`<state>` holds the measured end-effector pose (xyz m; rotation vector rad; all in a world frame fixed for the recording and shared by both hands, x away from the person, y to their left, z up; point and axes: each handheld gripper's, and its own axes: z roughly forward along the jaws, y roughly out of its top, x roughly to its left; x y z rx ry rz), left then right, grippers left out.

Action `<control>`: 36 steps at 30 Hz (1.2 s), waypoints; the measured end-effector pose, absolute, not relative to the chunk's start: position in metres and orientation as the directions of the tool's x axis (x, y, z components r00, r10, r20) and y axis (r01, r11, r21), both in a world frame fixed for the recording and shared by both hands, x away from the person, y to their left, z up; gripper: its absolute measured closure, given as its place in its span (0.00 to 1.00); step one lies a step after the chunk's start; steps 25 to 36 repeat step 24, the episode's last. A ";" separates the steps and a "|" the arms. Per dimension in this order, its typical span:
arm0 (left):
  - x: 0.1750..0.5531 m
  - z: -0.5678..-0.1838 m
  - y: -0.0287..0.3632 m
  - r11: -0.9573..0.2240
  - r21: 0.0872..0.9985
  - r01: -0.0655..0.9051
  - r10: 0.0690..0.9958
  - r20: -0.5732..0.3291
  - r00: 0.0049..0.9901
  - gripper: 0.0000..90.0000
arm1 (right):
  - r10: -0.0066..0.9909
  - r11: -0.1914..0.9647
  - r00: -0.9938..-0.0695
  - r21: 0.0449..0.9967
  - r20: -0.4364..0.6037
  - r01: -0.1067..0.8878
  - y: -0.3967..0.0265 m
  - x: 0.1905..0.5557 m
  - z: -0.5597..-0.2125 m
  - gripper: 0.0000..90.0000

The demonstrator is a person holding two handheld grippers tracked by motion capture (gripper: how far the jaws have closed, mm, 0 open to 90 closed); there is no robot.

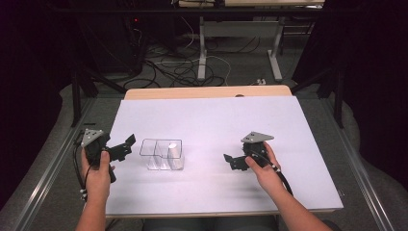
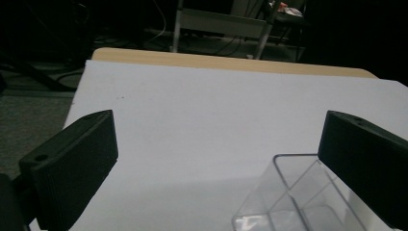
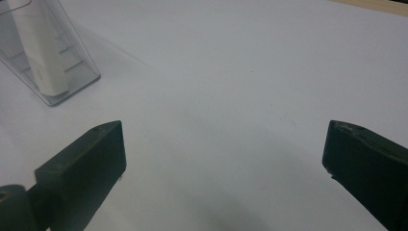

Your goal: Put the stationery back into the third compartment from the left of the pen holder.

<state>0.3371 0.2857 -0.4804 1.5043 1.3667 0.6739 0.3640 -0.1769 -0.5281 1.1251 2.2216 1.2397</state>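
A clear plastic box with two compartments stands left of the table's middle. A white upright piece sits in its right compartment; the left compartment looks empty. My left gripper is just left of the box, open and pointing at it, with nothing between the jaws. In the left gripper view the box's corner lies low by the right jaw, and the left gripper is wide apart. My right gripper rests open to the right of the box. In the right gripper view the gripper faces bare table, with the box and white piece at the top left.
The white table top has a wooden strip along its far edge. Metal rails run along both sides. Cables and the legs of another desk are on the floor beyond.
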 end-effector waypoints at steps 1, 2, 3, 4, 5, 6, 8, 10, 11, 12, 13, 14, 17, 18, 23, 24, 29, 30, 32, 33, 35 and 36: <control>0.337 -0.482 0.287 0.091 0.900 0.426 0.957 -0.197 0.212 0.00 | 0.783 0.295 -0.618 0.832 0.071 0.469 -0.177 0.364 -0.528 0.01; 0.337 -0.484 0.289 0.096 0.899 0.428 0.958 -0.199 0.205 0.00 | 0.782 0.307 -0.620 0.824 0.068 0.477 -0.178 0.364 -0.528 0.01; 0.338 -0.487 0.291 0.097 0.897 0.431 0.960 -0.199 0.199 0.00 | 0.783 0.296 -0.618 0.833 0.070 0.468 -0.178 0.364 -0.529 0.01; 0.338 -0.489 0.292 0.101 0.896 0.433 0.960 -0.203 0.195 0.00 | 0.784 0.297 -0.618 0.832 0.068 0.469 -0.178 0.365 -0.529 0.01; 0.338 -0.491 0.293 0.106 0.892 0.438 0.958 -0.210 0.195 0.00 | 0.785 0.296 -0.616 0.832 0.068 0.468 -0.178 0.365 -0.529 0.02; 0.338 -0.494 0.293 0.106 0.891 0.441 0.957 -0.212 0.199 0.00 | 0.785 0.296 -0.615 0.832 0.067 0.468 -0.178 0.365 -0.529 0.02; 0.338 -0.497 0.294 0.083 0.891 0.446 0.960 -0.191 0.203 0.00 | 0.785 0.296 -0.617 0.835 0.064 0.464 -0.178 0.365 -0.530 0.02; 0.338 -0.500 0.294 0.070 0.890 0.451 0.961 -0.182 0.208 0.00 | 0.786 0.298 -0.615 0.833 0.063 0.467 -0.179 0.365 -0.530 0.02; 0.339 -0.501 0.294 0.067 0.892 0.448 0.961 -0.179 0.211 0.00 | 0.786 0.303 -0.615 0.827 0.064 0.473 -0.179 0.365 -0.530 0.02; 0.339 -0.502 0.294 0.064 0.890 0.451 0.961 -0.178 0.214 0.00 | 0.786 0.302 -0.615 0.827 0.065 0.474 -0.179 0.365 -0.530 0.02; 0.339 -0.503 0.294 0.061 0.888 0.456 0.960 -0.177 0.216 0.00 | 0.787 0.315 -0.614 0.818 0.059 0.482 -0.180 0.365 -0.529 0.02; 0.339 -0.503 0.294 0.062 0.886 0.459 0.960 -0.179 0.216 0.00 | 0.787 0.303 -0.614 0.828 0.062 0.472 -0.179 0.365 -0.530 0.02; 0.340 -0.505 0.294 0.058 0.885 0.462 0.960 -0.176 0.217 0.00 | 0.790 0.294 -0.609 0.830 0.068 0.474 -0.179 0.365 -0.531 0.02; 0.340 -0.505 0.295 0.056 0.885 0.463 0.961 -0.174 0.217 0.00 | 0.791 0.294 -0.608 0.830 0.067 0.475 -0.179 0.365 -0.531 0.02; 0.341 -0.507 0.296 0.066 0.883 0.465 0.961 -0.182 0.209 0.00 | 0.789 0.303 -0.611 0.824 0.064 0.478 -0.180 0.366 -0.532 0.03; 0.340 -0.507 0.296 0.069 0.881 0.469 0.961 -0.185 0.207 0.00 | 0.788 0.306 -0.612 0.823 0.064 0.479 -0.180 0.366 -0.532 0.03; 0.340 -0.507 0.296 0.069 0.881 0.469 0.961 -0.185 0.207 0.00 | 0.788 0.306 -0.612 0.823 0.064 0.479 -0.180 0.366 -0.532 0.03; 0.340 -0.507 0.296 0.069 0.881 0.469 0.961 -0.185 0.207 0.00 | 0.788 0.306 -0.612 0.823 0.064 0.479 -0.180 0.366 -0.532 0.03; 0.340 -0.507 0.296 0.069 0.881 0.469 0.961 -0.185 0.207 0.00 | 0.788 0.306 -0.612 0.823 0.064 0.479 -0.180 0.366 -0.532 0.03; 0.340 -0.507 0.296 0.069 0.881 0.469 0.961 -0.185 0.207 0.00 | 0.788 0.306 -0.612 0.823 0.064 0.479 -0.180 0.366 -0.532 0.03; 0.340 -0.507 0.296 0.069 0.881 0.469 0.961 -0.185 0.207 0.00 | 0.788 0.306 -0.612 0.823 0.064 0.479 -0.180 0.366 -0.532 0.03; 0.340 -0.507 0.296 0.069 0.881 0.469 0.961 -0.185 0.207 0.00 | 0.788 0.306 -0.612 0.823 0.064 0.479 -0.180 0.366 -0.532 0.03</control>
